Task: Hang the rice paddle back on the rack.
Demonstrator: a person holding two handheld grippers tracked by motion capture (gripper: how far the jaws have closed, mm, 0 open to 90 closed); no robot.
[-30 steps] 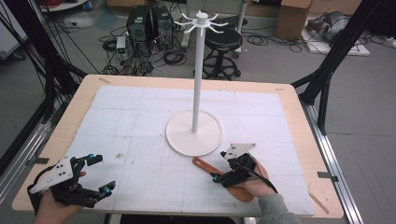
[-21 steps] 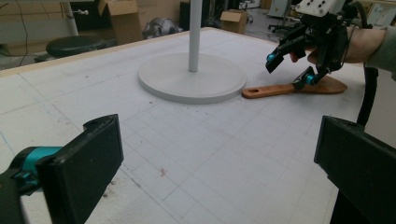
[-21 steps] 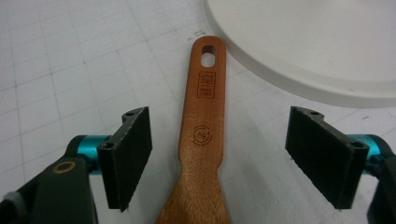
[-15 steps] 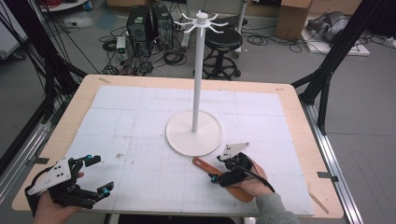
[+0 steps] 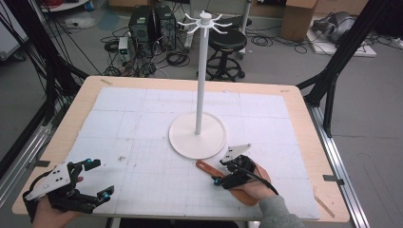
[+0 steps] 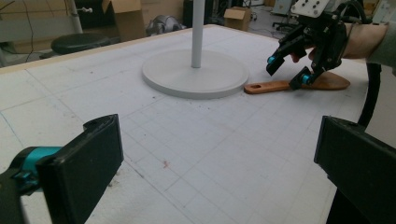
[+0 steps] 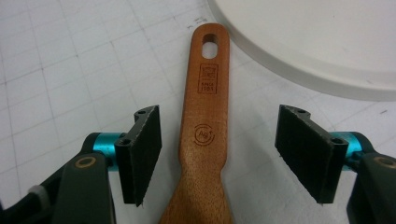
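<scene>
right gripper [image 7: 219, 158] fingers gaping, straddling flat brown wooden spatula [image 7: 205, 140] beside white round stand base [image 7: 327, 42] | ungrasped yet | left gripper [image 6: 215, 172] idling wide, gripping nothing

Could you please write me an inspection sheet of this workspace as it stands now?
Surface: wooden table under a white gridded mat, with small dark specks.
Job's things: white hook stand upright on its round base; wooden spatula flat beside the base, hang-hole end nearest it.
Clutter: nothing seen on the table.
Grippers: left gripper open, at the near left corner, holding nothing; right gripper open, jaws either side of the spatula handle, not touching it.
Cables: black cable runs from the right gripper over the hand.
Surroundings: stool, computer towers, floor cables, cardboard boxes.
</scene>
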